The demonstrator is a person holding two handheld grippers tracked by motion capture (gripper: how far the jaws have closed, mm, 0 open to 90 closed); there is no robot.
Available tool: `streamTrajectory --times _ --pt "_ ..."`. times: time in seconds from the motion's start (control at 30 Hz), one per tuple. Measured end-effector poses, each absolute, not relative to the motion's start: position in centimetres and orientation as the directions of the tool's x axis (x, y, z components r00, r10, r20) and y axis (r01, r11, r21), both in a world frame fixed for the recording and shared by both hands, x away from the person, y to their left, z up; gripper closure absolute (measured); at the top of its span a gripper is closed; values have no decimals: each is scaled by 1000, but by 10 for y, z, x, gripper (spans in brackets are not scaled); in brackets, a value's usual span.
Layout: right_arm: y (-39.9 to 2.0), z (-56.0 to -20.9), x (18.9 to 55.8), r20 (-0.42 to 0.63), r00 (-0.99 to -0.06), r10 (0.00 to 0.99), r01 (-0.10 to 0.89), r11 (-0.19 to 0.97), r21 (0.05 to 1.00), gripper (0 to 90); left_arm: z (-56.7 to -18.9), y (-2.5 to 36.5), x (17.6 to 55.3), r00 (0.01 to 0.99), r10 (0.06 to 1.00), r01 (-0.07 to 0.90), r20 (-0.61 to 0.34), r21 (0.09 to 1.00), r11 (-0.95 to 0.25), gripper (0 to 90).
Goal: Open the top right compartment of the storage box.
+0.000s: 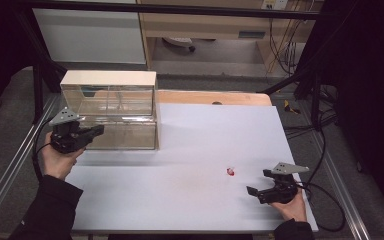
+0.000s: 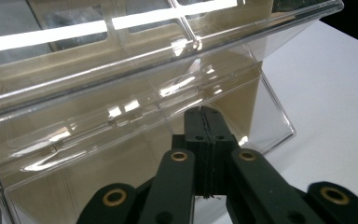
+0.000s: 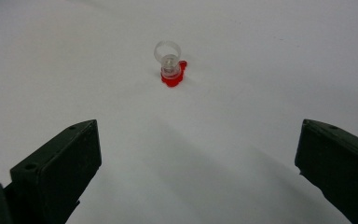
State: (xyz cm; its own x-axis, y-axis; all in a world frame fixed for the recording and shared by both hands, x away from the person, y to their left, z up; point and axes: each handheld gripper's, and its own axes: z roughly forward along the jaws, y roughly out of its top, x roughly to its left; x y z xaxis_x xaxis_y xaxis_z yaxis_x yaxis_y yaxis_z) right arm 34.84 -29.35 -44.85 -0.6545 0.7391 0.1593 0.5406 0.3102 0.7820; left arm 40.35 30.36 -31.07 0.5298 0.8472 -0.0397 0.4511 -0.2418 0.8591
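A clear plastic cabinet (image 1: 109, 110) with a pale wooden top and two tiers stands at the table's back left. My left gripper (image 1: 99, 130) is shut, its tips against the clear front of the lower tier (image 2: 121, 140). A small clear ring with a red base (image 1: 230, 171) sits on the white table right of centre. My right gripper (image 1: 261, 182) is open near the front right, jaws wide apart and pointed at the ring (image 3: 170, 67), which lies a short way ahead of them.
The white table surface (image 1: 190, 145) stretches between the cabinet and the ring. A wooden strip (image 1: 215, 96) runs along the back edge. Black cables (image 1: 325, 165) trail off the right side. A metal frame rail (image 1: 10, 165) borders the left.
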Motion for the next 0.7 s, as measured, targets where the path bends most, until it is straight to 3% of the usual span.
streamTrajectory --times 0.7 --pt "-293 -449 348 160 -653 740 543 310 781 8 -302 305 413 509 860 420 -32 882 -215 898"
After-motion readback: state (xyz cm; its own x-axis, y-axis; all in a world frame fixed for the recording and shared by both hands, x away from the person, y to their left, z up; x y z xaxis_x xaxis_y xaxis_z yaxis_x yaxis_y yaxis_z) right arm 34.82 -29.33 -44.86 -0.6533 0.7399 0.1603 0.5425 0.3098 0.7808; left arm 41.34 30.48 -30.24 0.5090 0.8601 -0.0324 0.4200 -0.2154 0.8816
